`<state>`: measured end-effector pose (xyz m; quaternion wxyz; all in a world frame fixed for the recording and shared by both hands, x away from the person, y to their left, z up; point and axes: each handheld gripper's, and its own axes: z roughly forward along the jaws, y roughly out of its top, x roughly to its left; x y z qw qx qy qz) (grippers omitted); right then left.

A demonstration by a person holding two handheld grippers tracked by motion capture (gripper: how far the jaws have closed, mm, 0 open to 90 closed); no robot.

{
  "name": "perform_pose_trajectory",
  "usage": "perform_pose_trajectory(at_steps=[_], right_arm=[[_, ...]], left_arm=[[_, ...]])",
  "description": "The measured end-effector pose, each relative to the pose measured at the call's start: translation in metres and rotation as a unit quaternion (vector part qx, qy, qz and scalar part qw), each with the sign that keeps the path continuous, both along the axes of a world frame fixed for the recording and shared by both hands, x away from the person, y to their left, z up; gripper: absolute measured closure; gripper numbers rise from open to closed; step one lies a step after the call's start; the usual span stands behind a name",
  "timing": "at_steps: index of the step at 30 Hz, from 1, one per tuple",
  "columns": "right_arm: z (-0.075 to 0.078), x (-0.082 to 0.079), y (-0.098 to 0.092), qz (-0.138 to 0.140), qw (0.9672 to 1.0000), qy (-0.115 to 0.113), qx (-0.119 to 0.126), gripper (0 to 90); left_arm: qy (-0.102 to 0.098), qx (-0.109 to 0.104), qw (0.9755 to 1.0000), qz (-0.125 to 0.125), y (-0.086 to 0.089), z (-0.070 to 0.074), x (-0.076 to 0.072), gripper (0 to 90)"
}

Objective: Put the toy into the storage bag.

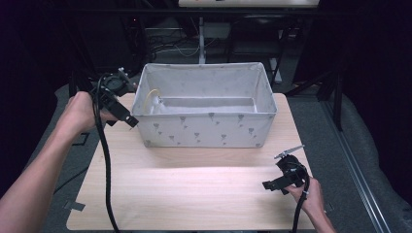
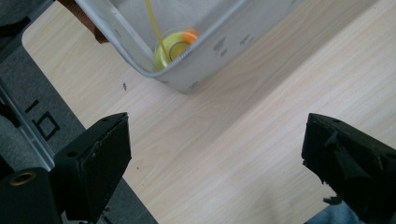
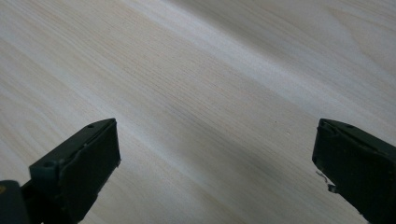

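Note:
A grey fabric bin (image 1: 204,130) with a small dark print stands on the far half of a light wooden table (image 1: 194,194). In its left corner lies a yellow-green round thing (image 2: 167,50) with an orange cap and a thin yellowish cord (image 1: 147,98) rising from it. My left gripper (image 1: 132,102) is held beside the bin's left end, jaws open with nothing between them; in the left gripper view (image 2: 215,154) they frame bare table just short of the bin's corner (image 2: 219,46). My right gripper (image 1: 272,177) rests low at the table's front right, open over bare wood (image 3: 215,158).
The bin's cloth walls stand tall around a pale floor. Black cables trail from both grippers toward the near edge. Dark stands and a grey floor surround the table, whose left edge (image 2: 70,116) lies close to the left gripper.

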<state>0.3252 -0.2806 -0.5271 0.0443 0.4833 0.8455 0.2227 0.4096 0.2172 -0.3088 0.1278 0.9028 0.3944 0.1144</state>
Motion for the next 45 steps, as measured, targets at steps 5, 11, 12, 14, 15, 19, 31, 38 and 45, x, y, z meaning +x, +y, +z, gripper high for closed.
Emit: perform_pose_trajectory(at_steps=[5, 11, 12, 14, 15, 19, 31, 38, 45], right_arm=[[0.0, 0.0, 0.001, -0.003, 1.0, 0.002, 0.001, 0.7], [0.0, -0.001, 0.001, -0.003, 1.0, 0.003, 0.001, 0.7], [0.0, -0.001, 0.001, -0.002, 1.0, 0.003, 0.001, 0.7], [0.0, -0.001, 0.002, -0.002, 1.0, 0.004, 0.005, 0.7], [0.0, -0.001, 0.002, -0.002, 1.0, 0.003, 0.002, 0.7], [-0.001, -0.001, 0.002, -0.002, 1.0, 0.004, 0.004, 0.8], [-0.001, -0.001, 0.001, -0.002, 1.0, 0.004, 0.001, 0.8], [-0.001, -0.001, 0.001, 0.0, 1.0, 0.005, -0.003, 0.9], [0.0, 0.0, -0.001, 0.005, 0.9999, 0.007, -0.007, 0.9]], left_arm=[[-0.001, -0.003, 1.0, -0.007, 0.005, -0.009, -0.02, 7.6], [-0.001, -0.003, 0.9999, -0.012, 0.009, -0.028, -0.044, 7.0], [-0.002, -0.005, 0.9999, -0.013, 0.009, -0.033, -0.047, 6.8], [0.001, -0.009, 0.9998, -0.015, 0.01, -0.041, -0.054, 6.7], [0.001, -0.01, 0.9998, -0.016, 0.01, -0.046, -0.057, 6.6], [0.01, -0.015, 0.9997, -0.015, 0.01, -0.068, -0.066, 6.1], [0.02, -0.028, 0.9993, 0.012, 0.018, -0.138, -0.086, 4.5], [0.026, -0.045, 0.9982, 0.03, 0.025, -0.175, -0.098, 2.8], [0.036, -0.032, 0.9983, 0.031, 0.03, -0.202, -0.104, 3.4]])
